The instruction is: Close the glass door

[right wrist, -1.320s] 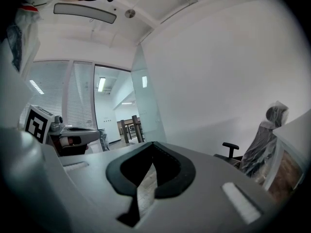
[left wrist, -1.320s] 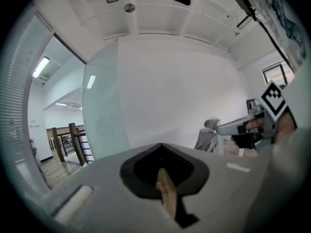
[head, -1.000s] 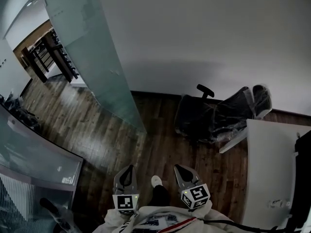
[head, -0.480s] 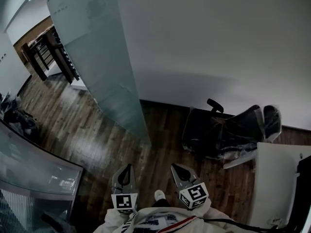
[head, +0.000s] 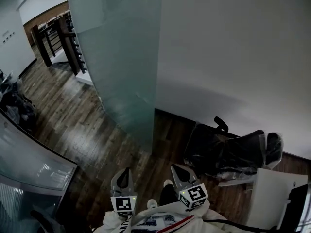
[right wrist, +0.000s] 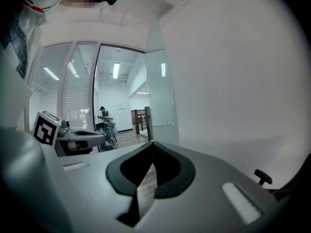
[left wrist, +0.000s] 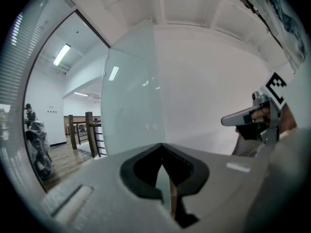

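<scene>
The glass door (head: 121, 57) is a tall frosted pane, pale green-grey. It stands swung open on the wooden floor (head: 82, 125), with one upright edge close beside the white wall (head: 233, 42). Its long axis runs straight up, and its bottom edge runs away across the floor towards the dark wooden railing (head: 58, 38) in the far room. Two small fittings show partway up the pane; I cannot tell whether they are a handle.

The door lies ahead of both tongs and apart from them, with nothing touching it yet. Its near bottom corner falls roughly between the two, so neither hand is clearly closer. The left tongs (head: 129, 169) look squarely at the broad face of the pane. The right tongs (head: 175, 166) line up more with the near upright edge by the wall. To my eye, either tip could push that edge, and the pane would have to swing away from the wall.

Both pairs of tongs are pinched together at the tips, with nothing between them.

Off to the right, a black office chair (head: 228, 152) wrapped in plastic stands against the wall, well clear of the door.
</scene>
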